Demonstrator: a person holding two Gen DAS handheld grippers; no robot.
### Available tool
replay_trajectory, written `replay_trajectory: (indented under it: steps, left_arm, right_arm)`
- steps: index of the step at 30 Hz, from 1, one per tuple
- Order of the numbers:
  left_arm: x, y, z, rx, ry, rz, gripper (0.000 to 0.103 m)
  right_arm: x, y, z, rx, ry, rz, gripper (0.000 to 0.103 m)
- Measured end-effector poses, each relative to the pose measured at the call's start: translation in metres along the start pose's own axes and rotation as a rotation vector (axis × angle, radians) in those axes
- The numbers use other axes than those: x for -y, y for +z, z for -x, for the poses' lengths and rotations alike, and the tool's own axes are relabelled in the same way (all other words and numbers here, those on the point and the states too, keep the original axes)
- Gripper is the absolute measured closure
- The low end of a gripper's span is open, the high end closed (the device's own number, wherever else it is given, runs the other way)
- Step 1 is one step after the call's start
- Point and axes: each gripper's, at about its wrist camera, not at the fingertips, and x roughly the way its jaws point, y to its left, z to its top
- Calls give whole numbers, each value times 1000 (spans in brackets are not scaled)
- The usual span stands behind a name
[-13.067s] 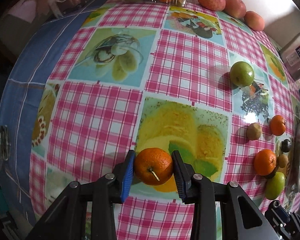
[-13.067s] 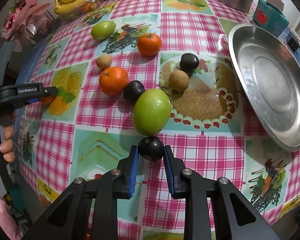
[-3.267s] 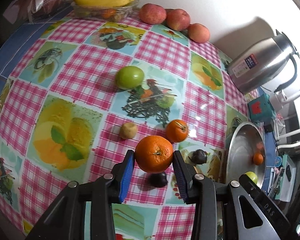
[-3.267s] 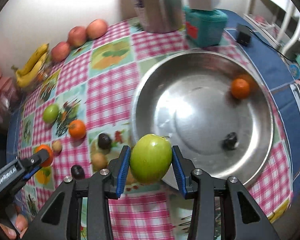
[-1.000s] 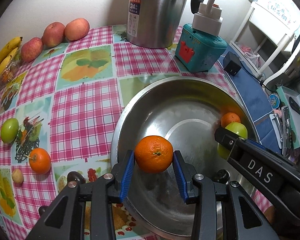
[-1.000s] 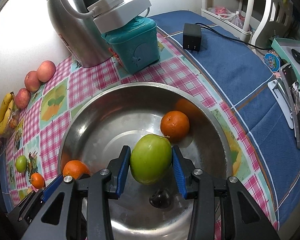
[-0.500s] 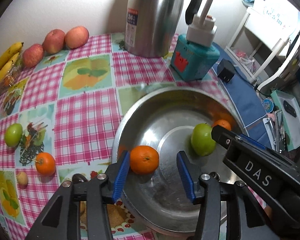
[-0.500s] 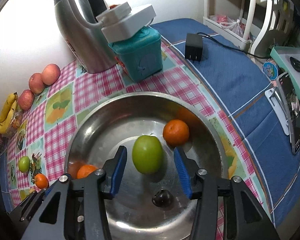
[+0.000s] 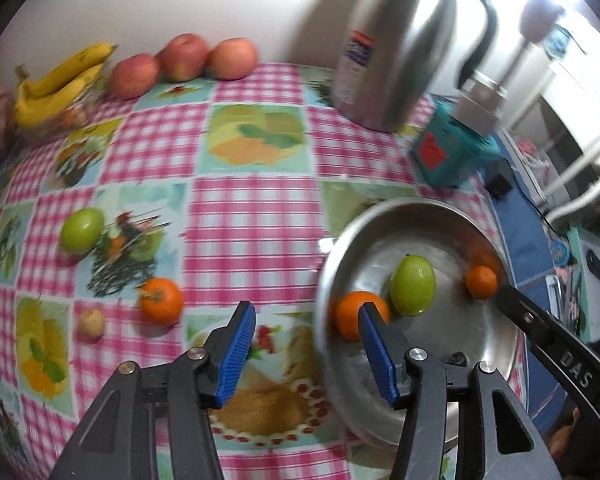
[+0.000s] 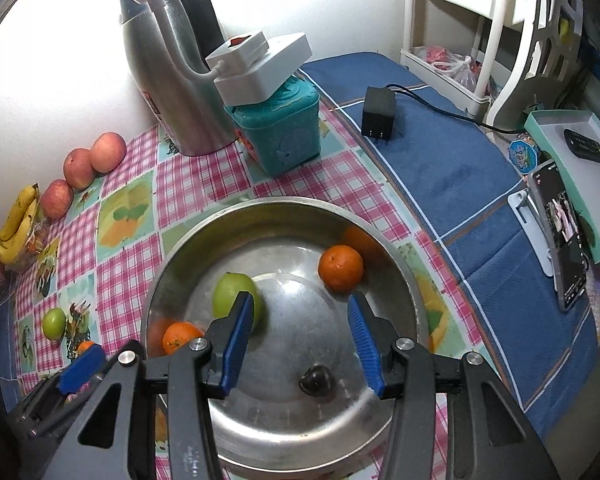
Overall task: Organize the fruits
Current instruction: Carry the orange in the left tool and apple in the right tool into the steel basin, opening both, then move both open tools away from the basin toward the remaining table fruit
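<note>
A steel bowl [image 10: 396,264] holds a green fruit [image 10: 232,290], two oranges [image 10: 340,268] [image 10: 178,340] and a dark plum [image 10: 316,380]. The bowl also shows in the left wrist view [image 9: 420,212], with the green fruit [image 9: 414,290] and oranges [image 9: 350,312] [image 9: 480,282] inside. My left gripper [image 9: 306,354] is open and empty, over the bowl's left rim. My right gripper [image 10: 300,344] is open and empty above the bowl. On the cloth lie an orange [image 9: 160,302], a green fruit [image 9: 82,230] and a small brown fruit [image 9: 90,322].
A steel kettle [image 9: 396,52], a teal box [image 9: 448,156], three apples [image 9: 180,60] and bananas [image 9: 60,80] stand along the back. A charger [image 10: 378,112], a phone on a stand [image 10: 560,232] and a tray [image 10: 576,160] lie on the blue cloth at the right.
Both grippers opened and released their fruit into the bowl: the orange from the left, the green fruit from the right. Both have pulled back; the left has swung left.
</note>
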Motion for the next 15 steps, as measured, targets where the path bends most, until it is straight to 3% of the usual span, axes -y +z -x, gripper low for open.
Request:
replay_trajectory:
  steps: [10,15]
  left_arm:
    - [-70,1,18,18,90,177,45]
    - [-96,-1,29,29,99,234,45]
  right_arm:
    - [-10,-7,8,-22,7,26,53]
    - [-24,-15,9,-44,8,67,53]
